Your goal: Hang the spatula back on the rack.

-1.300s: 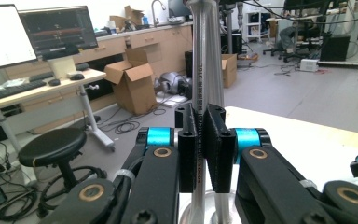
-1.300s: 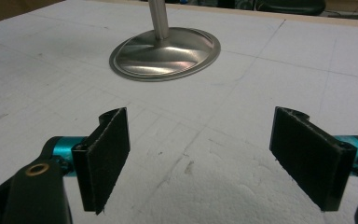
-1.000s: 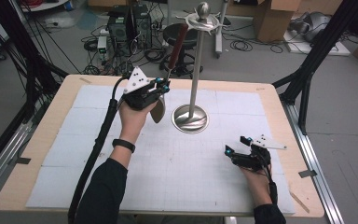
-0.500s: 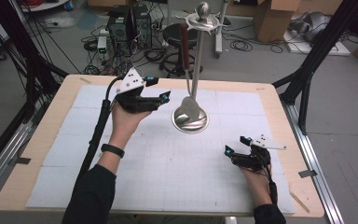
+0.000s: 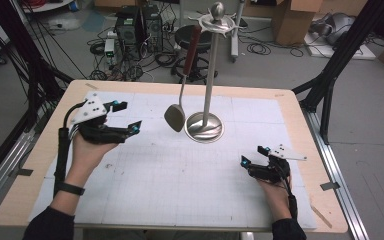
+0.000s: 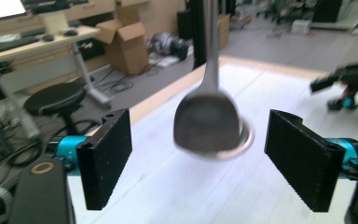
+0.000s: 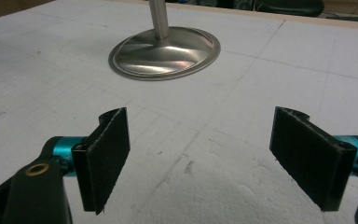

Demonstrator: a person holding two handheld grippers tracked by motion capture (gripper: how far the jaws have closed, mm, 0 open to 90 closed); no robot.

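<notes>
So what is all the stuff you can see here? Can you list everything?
spatula: one, dark metal blade with a reddish handle, hanging from the stand's top hooks, blade just above the table
stand: one, silver pole on a round base, at the middle back of the table
table: one, wooden edge with a white gridded sheet on top
computer tower: one, black, on the floor behind the table
stool: one, black, on the floor behind the stand
cardboard boxes: a few, brown, on the floor at the back
left hand-held gripper: one, black, open, left of the spatula
right hand-held gripper: one, black, open, low over the table's right side
</notes>
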